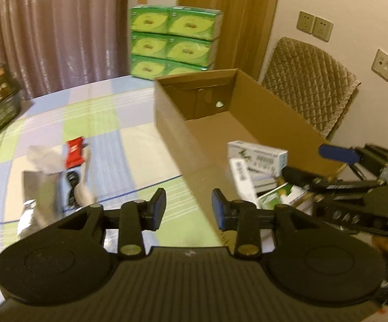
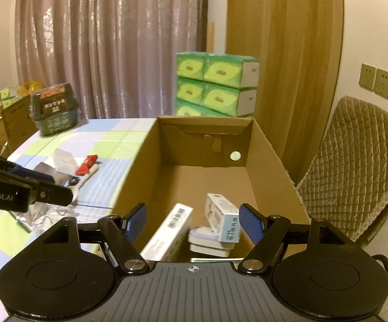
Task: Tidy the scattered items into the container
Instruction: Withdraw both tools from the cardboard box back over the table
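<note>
Your right claw (image 2: 192,224) gapes empty above the boxes in the cardboard box (image 2: 271,161); your left claw (image 1: 189,209) stands narrowly parted, empty.

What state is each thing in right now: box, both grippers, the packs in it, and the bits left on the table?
cardboard box: open-topped, upright, partly filled.
white packs: inside the box, lying tilted on one another.
left gripper: open, nothing between its fingers.
right gripper: open, empty, over the box.
red packet: outside the box, on the tablecloth.
foil pouch: outside the box, crumpled, on the tablecloth.
</note>
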